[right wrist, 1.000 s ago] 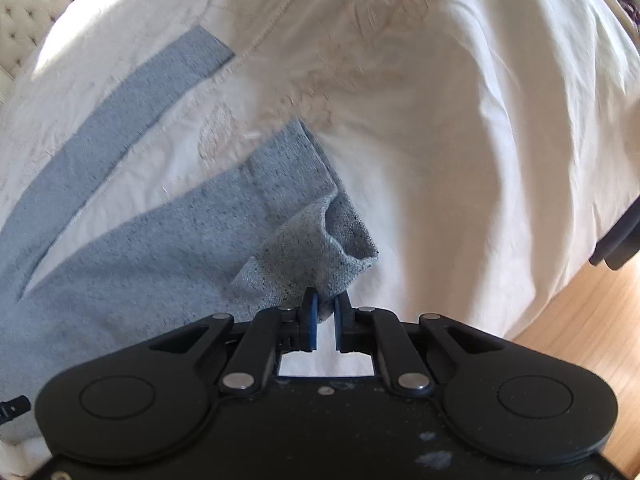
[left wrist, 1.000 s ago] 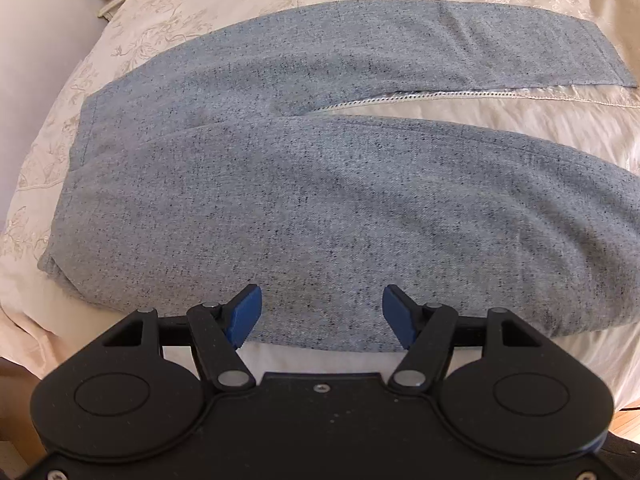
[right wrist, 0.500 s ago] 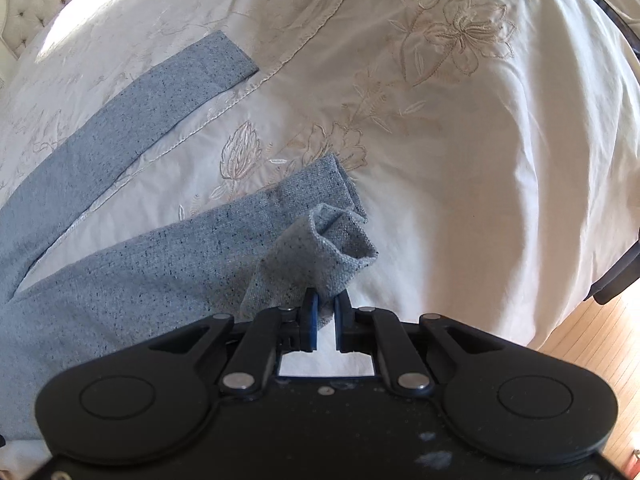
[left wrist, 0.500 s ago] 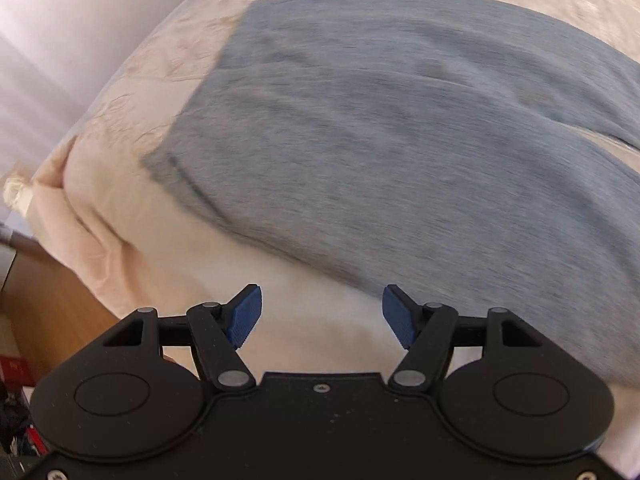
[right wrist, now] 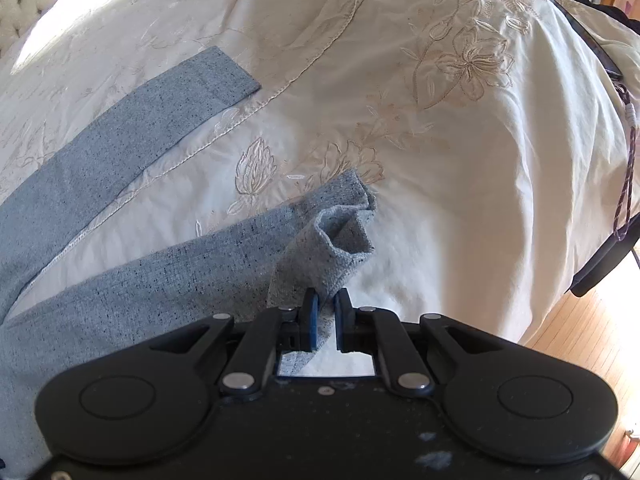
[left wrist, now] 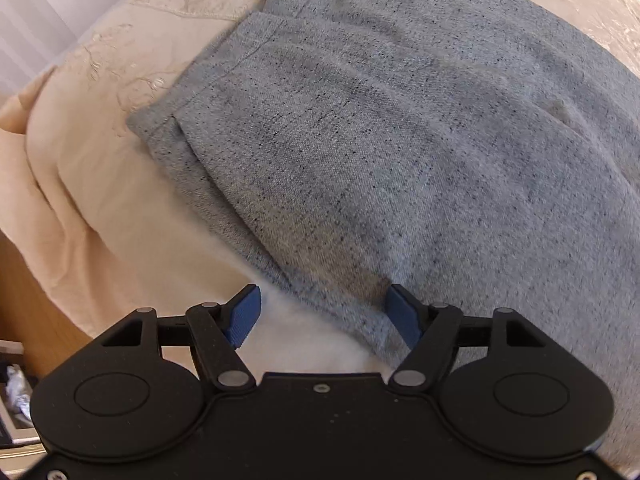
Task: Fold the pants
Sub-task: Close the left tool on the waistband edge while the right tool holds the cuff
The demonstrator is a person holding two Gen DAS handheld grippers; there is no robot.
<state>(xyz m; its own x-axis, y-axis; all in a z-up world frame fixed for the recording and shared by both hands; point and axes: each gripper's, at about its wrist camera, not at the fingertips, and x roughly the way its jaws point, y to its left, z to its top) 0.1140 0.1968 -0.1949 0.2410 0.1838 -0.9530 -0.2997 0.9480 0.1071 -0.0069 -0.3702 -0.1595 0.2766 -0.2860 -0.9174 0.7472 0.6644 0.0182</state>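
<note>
1. On the bed (right wrist: 460, 208), the pants (left wrist: 400, 152) lie spread over the cream embroidered bedspread (right wrist: 440, 80): grey-blue woven cloth flecked with dark specks, matte, slightly coarse.
2. Left wrist view: waist end fills the frame. Waistband edge runs diagonally at upper left with a stitched seam line set just inside it. One layer overlaps another, leaving a narrow strip of the under layer showing along the near-left edge.
3. Right wrist view: both legs run from lower left toward upper right, apart, with bedspread showing between them. Far leg lies flat, its hem square and neat. Near leg's hem (right wrist: 340, 236) is lifted and curled into an open tube, paler inside face showing.
4. Right hand-held gripper (right wrist: 326, 316): blue pads pressed nearly together, pinching the edge of the near leg's hem; cloth hangs down between the pads and shows through the gap behind them.
5. Left hand-held gripper (left wrist: 322, 316): blue pads spread wide, holding nothing. It hovers at the waist-side edge; right pad over the cloth, left pad over bare bedspread. Contact with the cloth cannot be told.
6. Wooden floor (right wrist: 580, 332) shows past the bed's right side; a dark strap or garment (right wrist: 600, 264) hangs there off the bed edge.
</note>
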